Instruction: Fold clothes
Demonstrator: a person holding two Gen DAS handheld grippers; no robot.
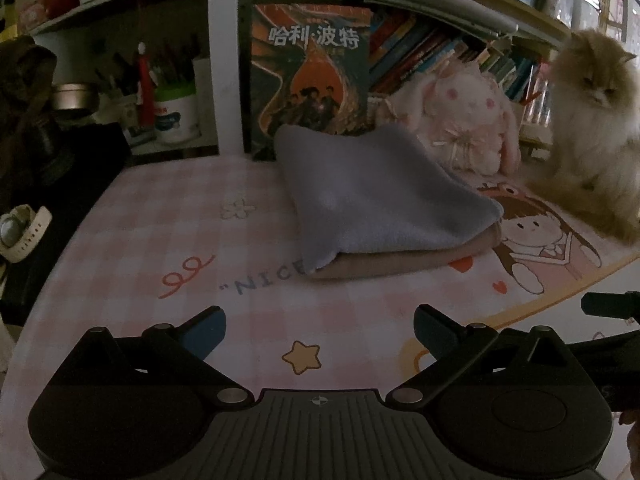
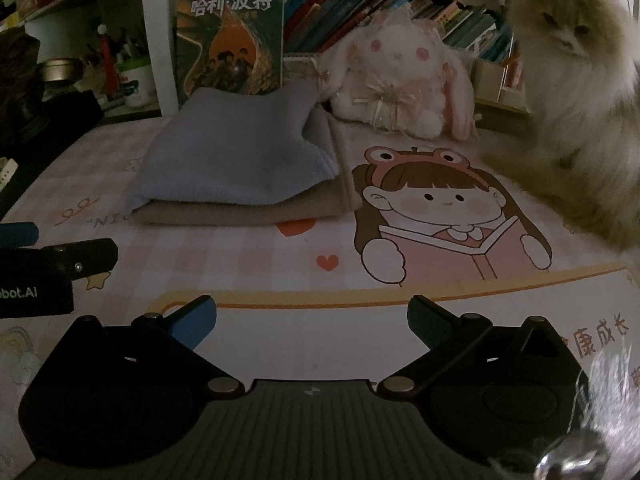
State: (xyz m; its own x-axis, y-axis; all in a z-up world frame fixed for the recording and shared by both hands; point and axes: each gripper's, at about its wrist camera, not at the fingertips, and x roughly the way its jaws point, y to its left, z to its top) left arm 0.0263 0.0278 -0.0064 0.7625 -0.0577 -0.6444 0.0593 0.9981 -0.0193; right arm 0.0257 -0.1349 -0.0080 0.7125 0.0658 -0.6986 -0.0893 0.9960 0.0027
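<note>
Jaws: both pairs spread wide, nothing between them. The left gripper [image 1: 320, 330] and right gripper [image 2: 312, 320] hover low over the near part of the desk mat [image 1: 160, 220], side by side, the left one's fingers showing at the left edge of the right wrist view. Both point forward at the cloth, neither touching it. I read this as a stand-off posture: hands drawn clear so the pile can be looked over, or so a next piece can be fetched.

Just ahead of the left jaws, bare mat with a printed star and lettering. Ahead of the right jaws, the mat's printed cartoon of a girl reading.

Farther ahead, well apart from both pairs of jaws: the folded stack. A blue-grey cloth [image 1: 372, 196] lies on top of a tan cloth [image 1: 400, 260], the tan one showing along the near and right edges. The edges are roughly squared, the top piece sitting slightly askew. Judged from this, the folding of these two looks done; stacking keeps them compact and out of the working area near the jaws.

Beyond the stack: a pink plush rabbit [image 2: 396, 84] and an upright book [image 1: 310, 68] leaning against the shelf.

Right of both jaws, on the mat: a fluffy cat [image 2: 580, 92], sitting, facing the grippers. It could step onto the stack.
</note>
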